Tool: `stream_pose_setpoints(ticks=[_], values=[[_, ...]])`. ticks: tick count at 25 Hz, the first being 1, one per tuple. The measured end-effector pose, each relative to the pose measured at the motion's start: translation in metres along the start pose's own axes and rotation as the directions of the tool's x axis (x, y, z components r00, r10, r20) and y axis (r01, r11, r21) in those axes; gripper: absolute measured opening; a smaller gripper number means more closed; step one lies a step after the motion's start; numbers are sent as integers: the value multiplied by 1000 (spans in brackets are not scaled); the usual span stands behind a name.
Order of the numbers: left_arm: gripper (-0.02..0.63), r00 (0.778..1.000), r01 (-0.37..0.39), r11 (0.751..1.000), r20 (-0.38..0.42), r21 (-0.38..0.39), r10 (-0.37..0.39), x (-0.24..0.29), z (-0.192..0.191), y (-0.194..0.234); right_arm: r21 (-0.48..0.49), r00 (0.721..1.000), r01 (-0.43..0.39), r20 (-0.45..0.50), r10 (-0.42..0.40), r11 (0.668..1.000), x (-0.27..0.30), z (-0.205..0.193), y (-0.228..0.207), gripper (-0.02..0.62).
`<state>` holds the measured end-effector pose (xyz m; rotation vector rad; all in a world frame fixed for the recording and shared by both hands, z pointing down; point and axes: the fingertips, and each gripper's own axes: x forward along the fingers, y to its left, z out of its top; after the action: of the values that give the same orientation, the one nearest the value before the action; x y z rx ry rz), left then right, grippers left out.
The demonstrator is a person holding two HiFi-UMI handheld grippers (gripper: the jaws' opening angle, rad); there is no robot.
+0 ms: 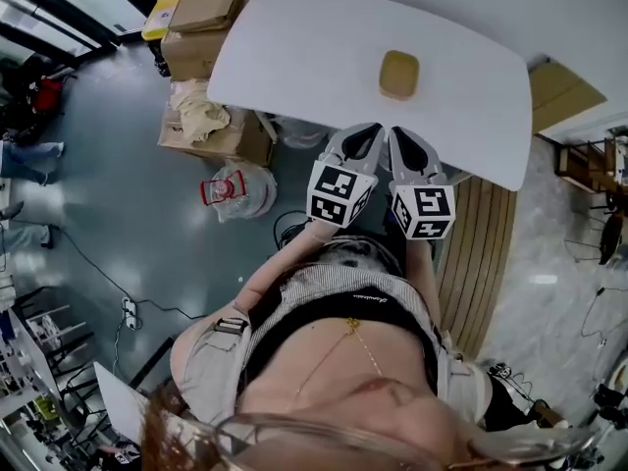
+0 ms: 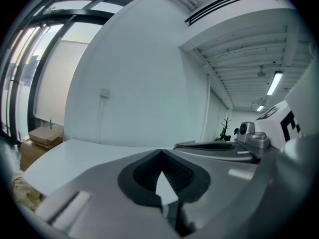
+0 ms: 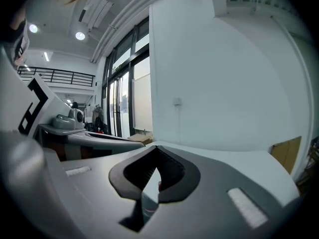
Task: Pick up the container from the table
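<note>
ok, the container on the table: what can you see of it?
The container is tan and squarish with rounded corners, and its top face looks slightly inset; the material is unclear. It lies flat on the white table, alone, near its middle. Nothing touches it but the tabletop. Only the head view shows it.

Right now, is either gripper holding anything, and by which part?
Nothing is held. The left gripper and right gripper have their jaws together and empty; the container sits apart on the table.
</note>
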<state>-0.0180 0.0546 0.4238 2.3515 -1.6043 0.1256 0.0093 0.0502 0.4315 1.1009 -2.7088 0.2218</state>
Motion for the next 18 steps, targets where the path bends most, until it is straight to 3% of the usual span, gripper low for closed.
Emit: stream_pose_setpoints(ticks=[8,18], values=[[0,998,66,998,-12,8,-66,21,10,46,13,998,59,-5,-59,998,50,7,1,25],[0,990,140,990,-28,-4,-140,28,5,59,40,989,147,-37,-145,988,62,0,-4,25]])
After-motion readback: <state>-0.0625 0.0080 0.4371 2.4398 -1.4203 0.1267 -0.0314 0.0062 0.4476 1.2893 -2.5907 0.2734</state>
